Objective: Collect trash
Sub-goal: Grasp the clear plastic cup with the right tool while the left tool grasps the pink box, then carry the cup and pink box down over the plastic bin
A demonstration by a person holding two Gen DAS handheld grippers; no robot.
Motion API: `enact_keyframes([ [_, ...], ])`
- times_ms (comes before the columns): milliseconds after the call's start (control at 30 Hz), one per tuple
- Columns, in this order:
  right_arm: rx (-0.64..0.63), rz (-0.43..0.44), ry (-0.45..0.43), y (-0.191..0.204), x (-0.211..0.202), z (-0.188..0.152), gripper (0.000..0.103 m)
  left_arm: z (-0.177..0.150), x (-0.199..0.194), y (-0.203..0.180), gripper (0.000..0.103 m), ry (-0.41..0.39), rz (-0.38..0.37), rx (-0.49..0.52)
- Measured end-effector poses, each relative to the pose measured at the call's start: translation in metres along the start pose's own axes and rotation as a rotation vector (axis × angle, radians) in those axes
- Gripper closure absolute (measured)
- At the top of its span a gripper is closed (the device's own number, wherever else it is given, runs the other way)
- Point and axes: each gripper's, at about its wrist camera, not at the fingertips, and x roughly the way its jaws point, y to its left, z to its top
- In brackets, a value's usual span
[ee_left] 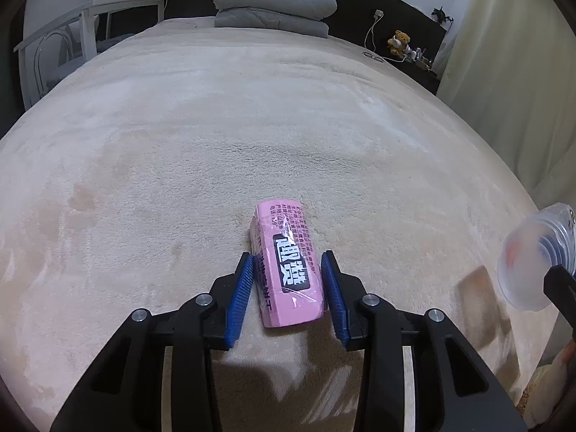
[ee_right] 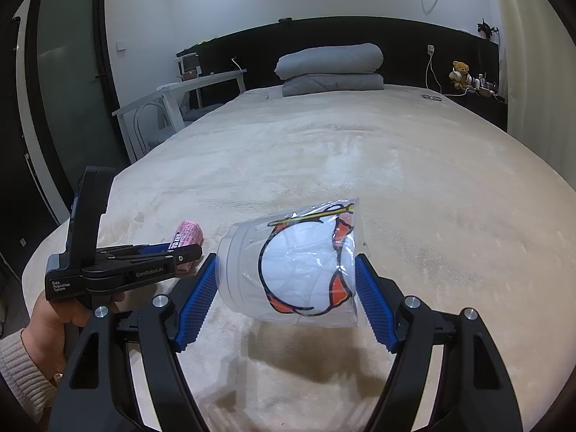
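A pink wrapped tissue pack [ee_left: 284, 262] with dark lettering lies on the cream bedspread [ee_left: 216, 126]. My left gripper [ee_left: 288, 257] is shut on it, one blue pad pressed to each long side. In the right wrist view the same pack [ee_right: 188, 234] sticks out past the left gripper [ee_right: 183, 252]. My right gripper [ee_right: 286, 262] is shut on a clear plastic cup [ee_right: 291, 270] printed in black, orange and yellow, held on its side above the bed. That cup [ee_left: 532, 255] also shows at the right edge of the left wrist view.
A folded grey quilt [ee_left: 273, 7] lies at the head of the bed. A white desk and chair [ee_left: 72, 36] stand to the left. On the right are a teddy bear [ee_left: 397, 41] on a dark shelf and a pale curtain [ee_left: 504, 54]. A person's hand [ee_right: 46, 316] holds the left gripper.
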Motion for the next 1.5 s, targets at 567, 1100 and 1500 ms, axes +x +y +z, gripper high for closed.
enact_keyframes([
  [567,0.009,-0.031,-0.011,0.004,-0.016,-0.013,0.029,-0.023,-0.074,-0.005,0.07,-0.123,-0.076,0.022],
  [1100,0.026,-0.08,-0.044,0.005,-0.08,-0.057,0.029,-0.078,-0.155,-0.028,0.07,-0.206,-0.143,0.058],
  [1500,0.045,-0.097,-0.057,0.011,-0.132,-0.096,0.029,-0.13,-0.193,-0.043,0.07,-0.21,-0.163,0.081],
])
